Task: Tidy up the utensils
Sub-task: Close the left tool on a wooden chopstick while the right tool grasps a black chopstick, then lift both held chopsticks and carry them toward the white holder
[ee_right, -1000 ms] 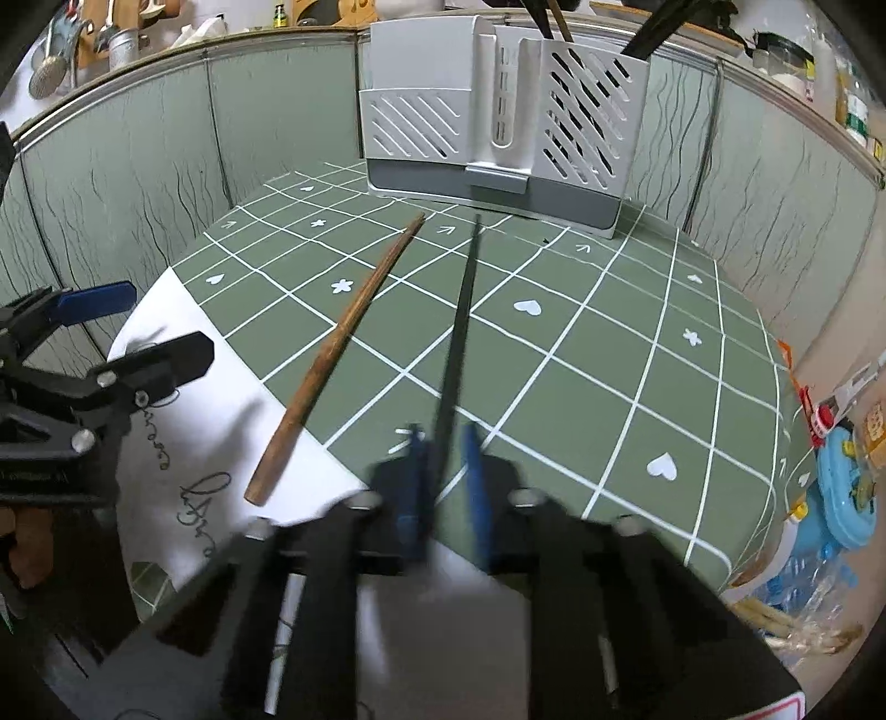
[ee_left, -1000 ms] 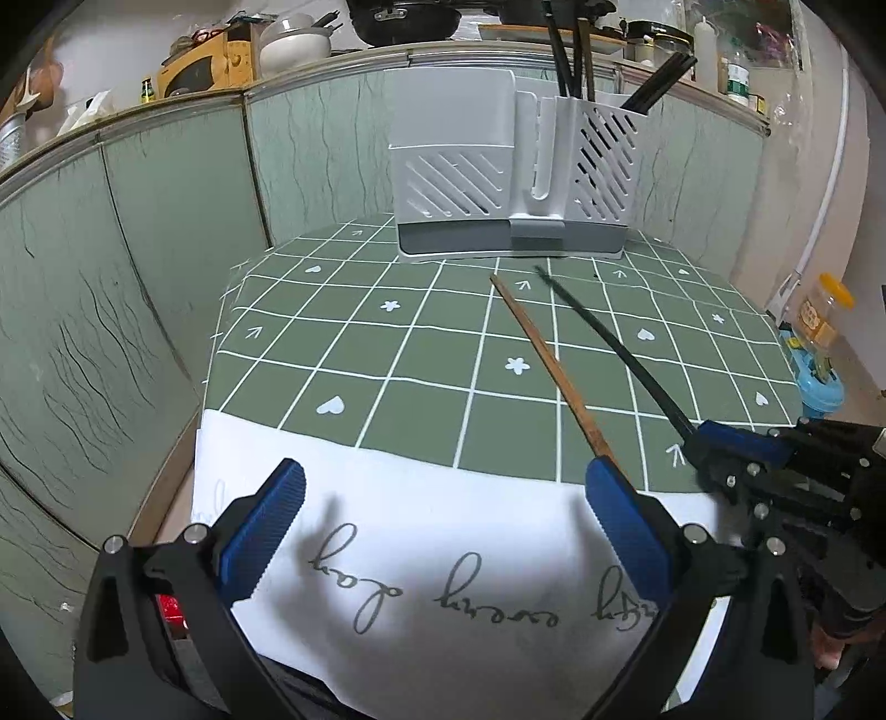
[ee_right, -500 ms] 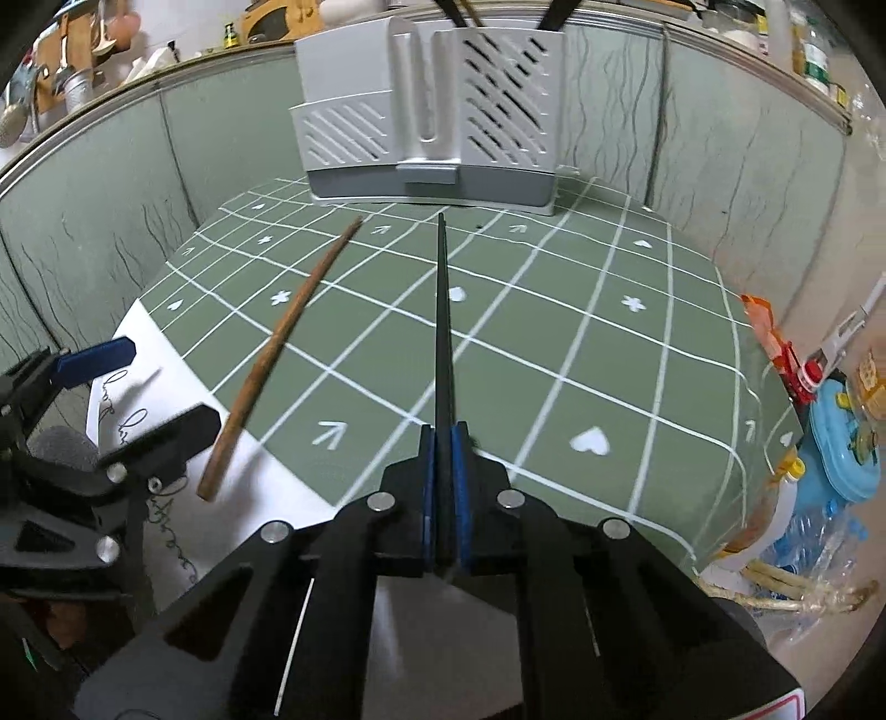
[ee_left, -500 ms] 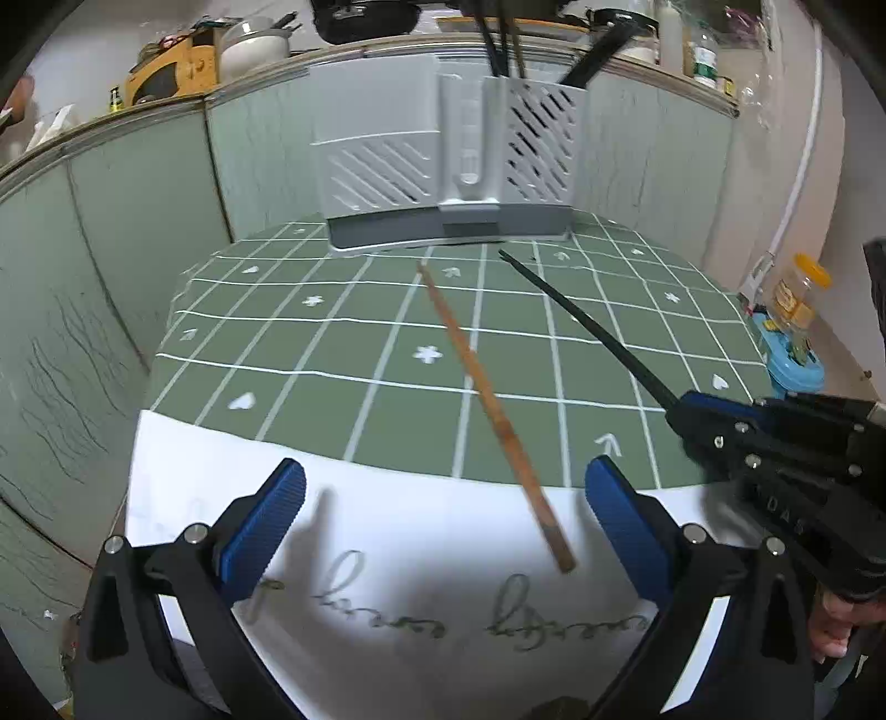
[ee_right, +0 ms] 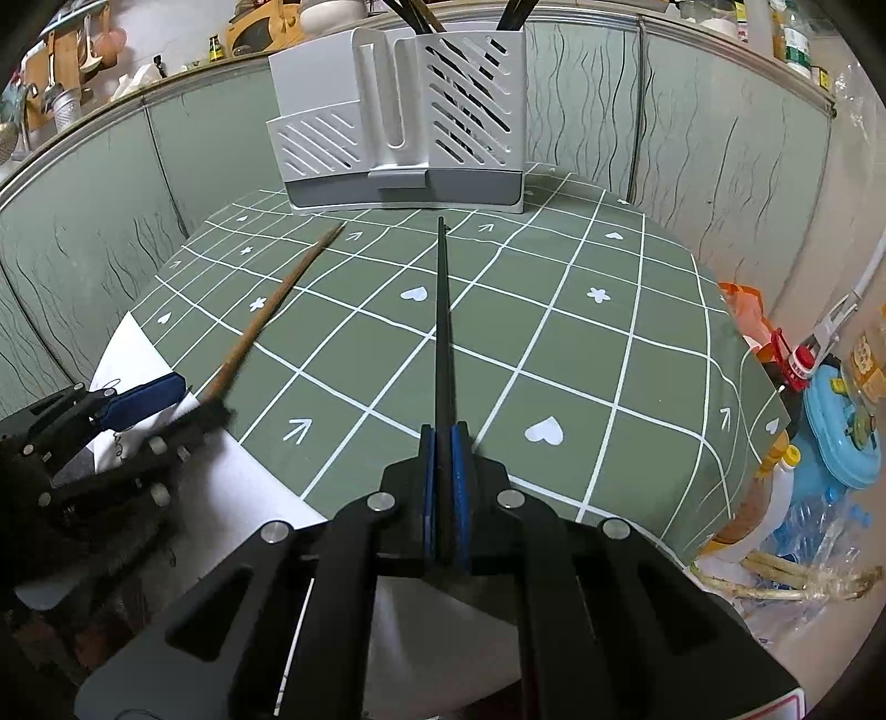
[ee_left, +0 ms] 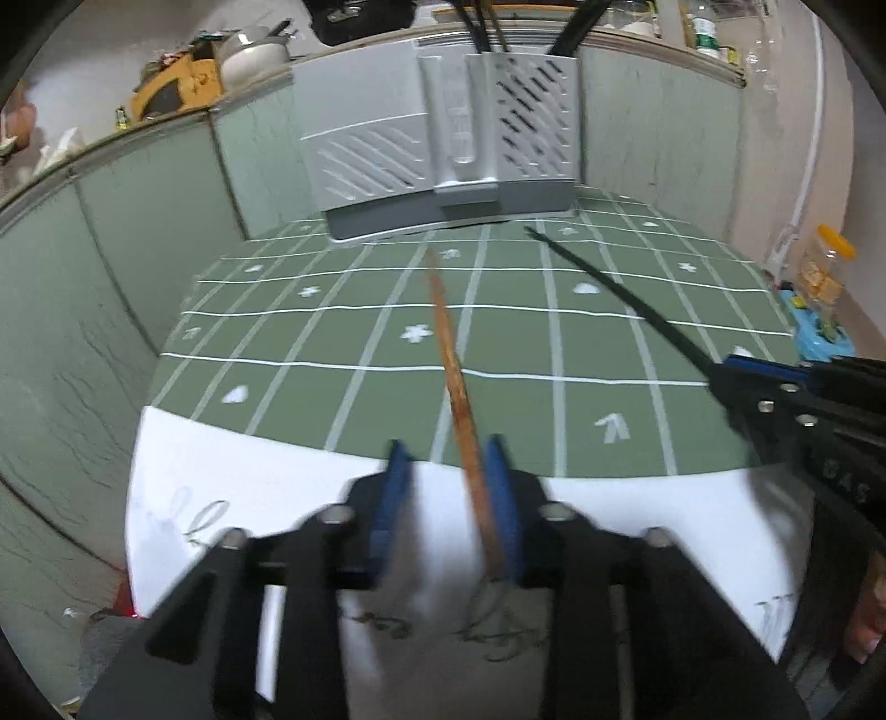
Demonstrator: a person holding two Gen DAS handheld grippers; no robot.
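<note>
The worktop (ee_right: pixel 581 354) is covered by a green cloth with a white grid, hearts, stars and arrows, and a white paper sheet (ee_left: pixel 277 487) with handwriting lies over its near edge. Green panelled walls close it in at the back and left.

At the far edge stands a grey utensil rack (ee_right: pixel 398 127) with slotted sides; dark utensil handles (ee_right: pixel 515 11) stick up from its taller right compartment, while the lower left compartment shows nothing above its rim.

The right gripper (ee_right: pixel 443 443) is clenched on a black chopstick (ee_right: pixel 443 310), its blue fingers (ee_right: pixel 459 482) pressed flat against the stick's near end. The stick runs straight ahead, and its far tip lies just short of the rack's base.

The left gripper (ee_left: pixel 446 471) has just been closing around a brown wooden chopstick (ee_left: pixel 451 354). The stick's thick end sits between the blurred blue fingers (ee_left: pixel 396 487), close against the right one, with a clear gap to the left one, so the grasp is not made. The brown stick angles across the cloth with its thin tip toward the rack, its near end over the white sheet.

Beyond the right edge of the worktop, lower down, are a light blue plastic container (ee_right: pixel 841 426) and a clear bottle (ee_right: pixel 814 515).
</note>
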